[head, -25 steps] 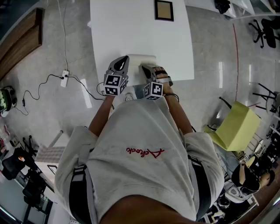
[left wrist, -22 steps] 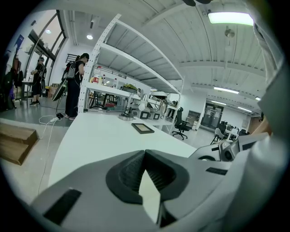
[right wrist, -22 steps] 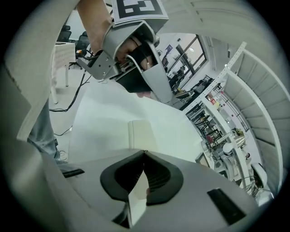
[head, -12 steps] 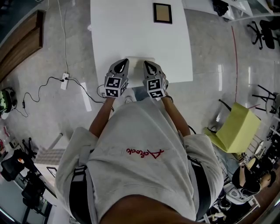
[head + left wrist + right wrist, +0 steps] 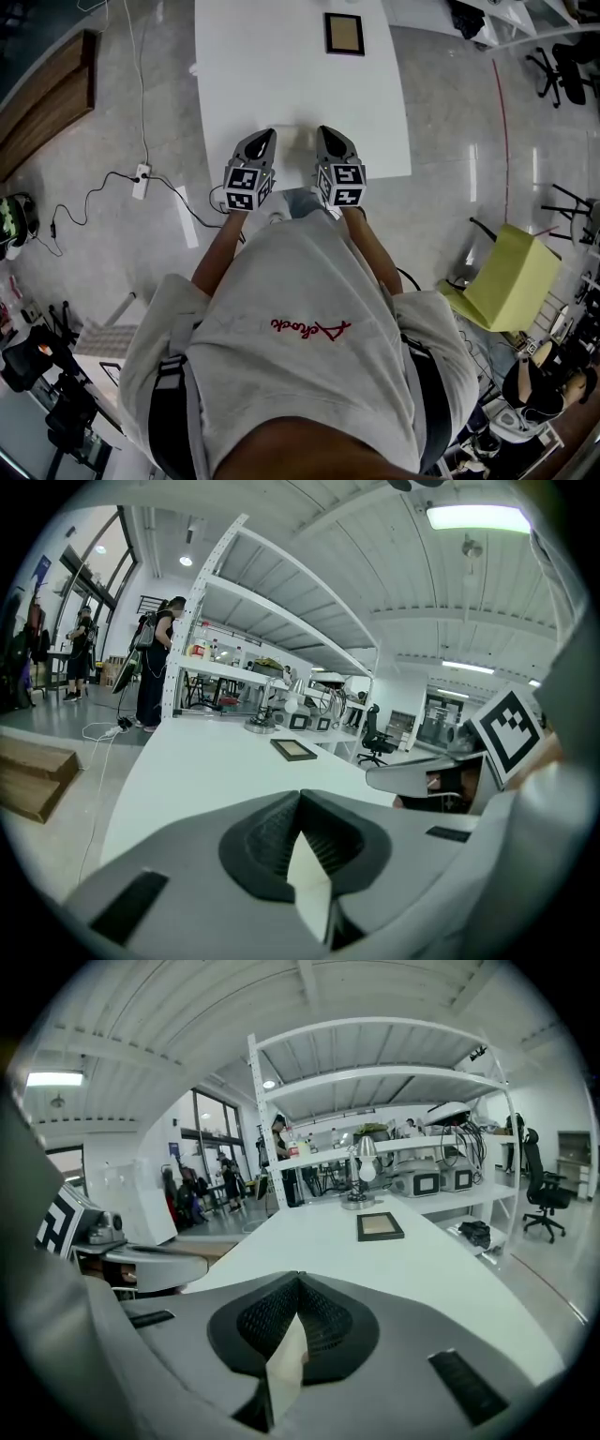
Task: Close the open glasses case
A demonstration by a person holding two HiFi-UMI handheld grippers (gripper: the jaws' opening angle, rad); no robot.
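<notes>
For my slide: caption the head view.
Left gripper and right gripper hover side by side over the near edge of the white table, a dark-framed picture beyond.

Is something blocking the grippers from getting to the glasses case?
Nothing visible does. In the head view the glasses case lies at the near edge of the table, right between the left hand-held gripper and the right hand-held gripper. The only other thing, a picture frame, sits at the far end.
</notes>
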